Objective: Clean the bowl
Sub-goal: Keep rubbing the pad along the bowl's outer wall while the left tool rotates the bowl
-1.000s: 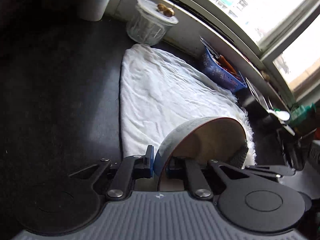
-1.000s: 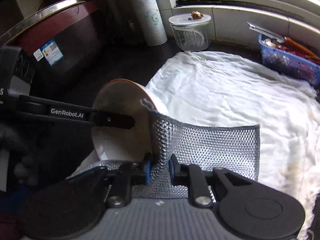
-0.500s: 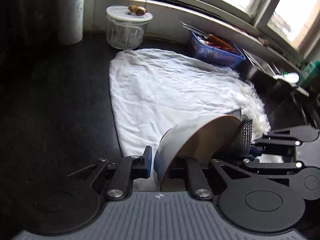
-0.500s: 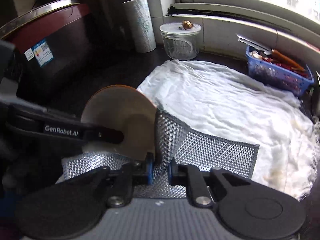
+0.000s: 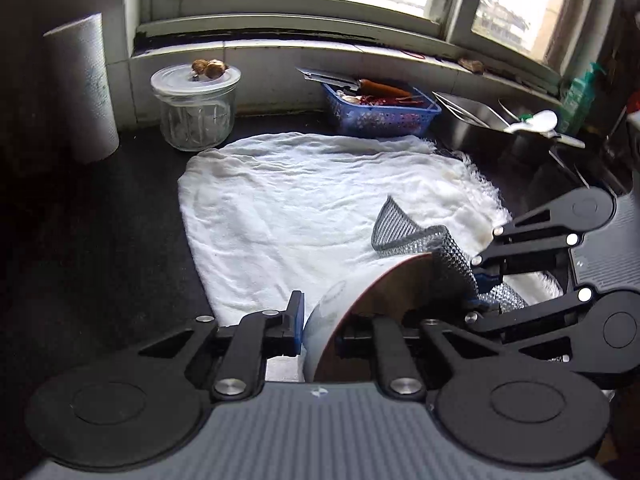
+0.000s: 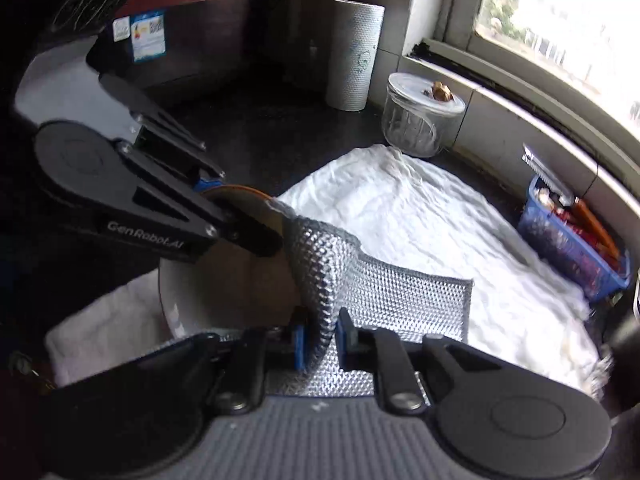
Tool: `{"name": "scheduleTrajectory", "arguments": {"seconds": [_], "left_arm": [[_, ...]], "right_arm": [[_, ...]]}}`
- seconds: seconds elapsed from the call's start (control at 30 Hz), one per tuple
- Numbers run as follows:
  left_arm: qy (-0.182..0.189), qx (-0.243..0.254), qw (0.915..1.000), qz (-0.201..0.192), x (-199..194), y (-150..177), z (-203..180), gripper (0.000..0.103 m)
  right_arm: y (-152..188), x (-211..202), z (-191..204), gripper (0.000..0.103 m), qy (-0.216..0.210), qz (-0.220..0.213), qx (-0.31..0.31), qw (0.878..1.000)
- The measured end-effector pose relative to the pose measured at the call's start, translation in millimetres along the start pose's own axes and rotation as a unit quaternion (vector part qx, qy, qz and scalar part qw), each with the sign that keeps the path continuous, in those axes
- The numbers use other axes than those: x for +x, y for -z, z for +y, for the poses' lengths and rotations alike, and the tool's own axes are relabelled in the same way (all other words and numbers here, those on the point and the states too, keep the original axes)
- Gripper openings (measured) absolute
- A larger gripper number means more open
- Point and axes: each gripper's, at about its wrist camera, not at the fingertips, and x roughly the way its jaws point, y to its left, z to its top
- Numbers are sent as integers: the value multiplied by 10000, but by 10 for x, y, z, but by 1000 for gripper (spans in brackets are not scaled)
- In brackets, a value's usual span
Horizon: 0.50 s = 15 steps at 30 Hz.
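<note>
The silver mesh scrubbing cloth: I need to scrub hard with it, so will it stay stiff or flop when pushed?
The silver mesh scrubbing cloth is probably floppy: it folds where the right gripper pinches it. It drapes over the brown bowl's rim, so it likely buckles if pushed by its edge.

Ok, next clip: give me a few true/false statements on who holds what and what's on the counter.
1. The left gripper clamps the rim of the bowl. True.
2. The right gripper holds a yellow sponge. False: its jaws pinch a silver mesh scrubbing cloth.
3. The glass jar has no lid. False: a lid is on, with small brown items on top.
4. A white towel is spread on the dark counter. True.
5. The blue basket sits near the window wall. True.
</note>
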Motion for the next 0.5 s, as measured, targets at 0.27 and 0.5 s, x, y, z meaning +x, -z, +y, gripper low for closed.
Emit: {"name": "scheduleTrajectory", "arguments": {"seconds": [0.27,0.5], "left_arm": [[522,-2217,9736,-162,56,195,449,15],[404,-1612,9858,253,71,67,367,15]], "right_arm": [[162,126,-51,20,-423,95,1395,9893],[221,152,-149,17,-559,-14,2219,9735]]}}
